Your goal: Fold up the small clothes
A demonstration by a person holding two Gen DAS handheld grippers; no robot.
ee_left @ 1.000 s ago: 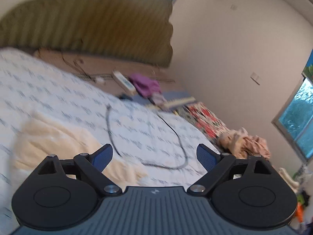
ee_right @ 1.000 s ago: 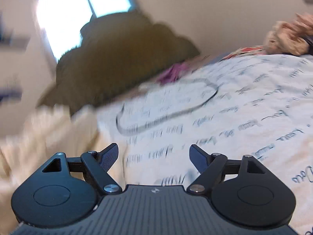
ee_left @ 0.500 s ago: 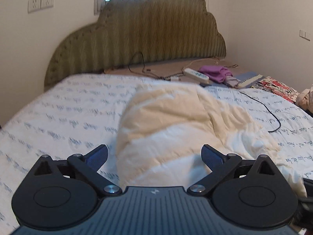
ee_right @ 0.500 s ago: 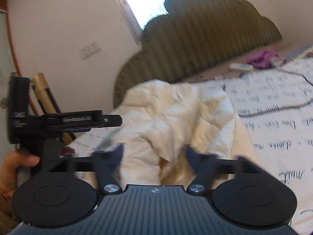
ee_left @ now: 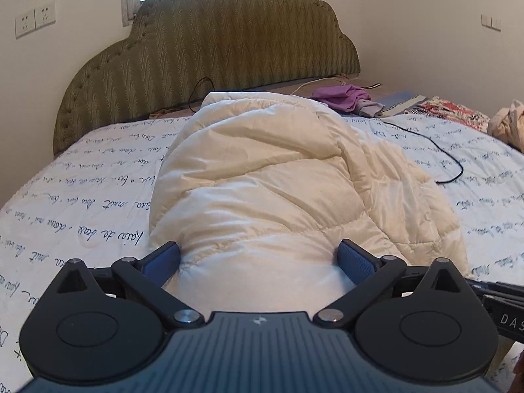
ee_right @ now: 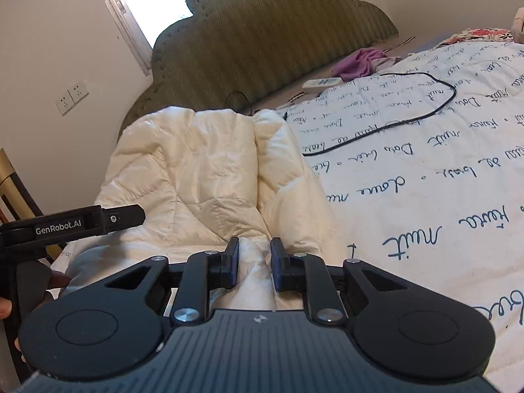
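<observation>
A cream quilted puffer jacket [ee_left: 262, 177] lies bunched on the bed. It also shows in the right wrist view [ee_right: 196, 170]. My left gripper [ee_left: 258, 257] is open, with its jaws wide on either side of the jacket's near edge. My right gripper [ee_right: 254, 257] is shut on a fold of the jacket's near edge. The left gripper's body [ee_right: 75, 222] shows at the left of the right wrist view.
The bed has a white sheet with script print [ee_left: 98, 196] and an olive padded headboard [ee_left: 213, 49]. A black cable [ee_right: 393, 121], a white power strip [ee_right: 322, 82], purple cloth [ee_left: 340, 96] and other clothes [ee_left: 507, 124] lie to the right.
Both grippers swung round to face the jacket and came up to its near edge. The right gripper closed on a fold of it. The left stayed open.
</observation>
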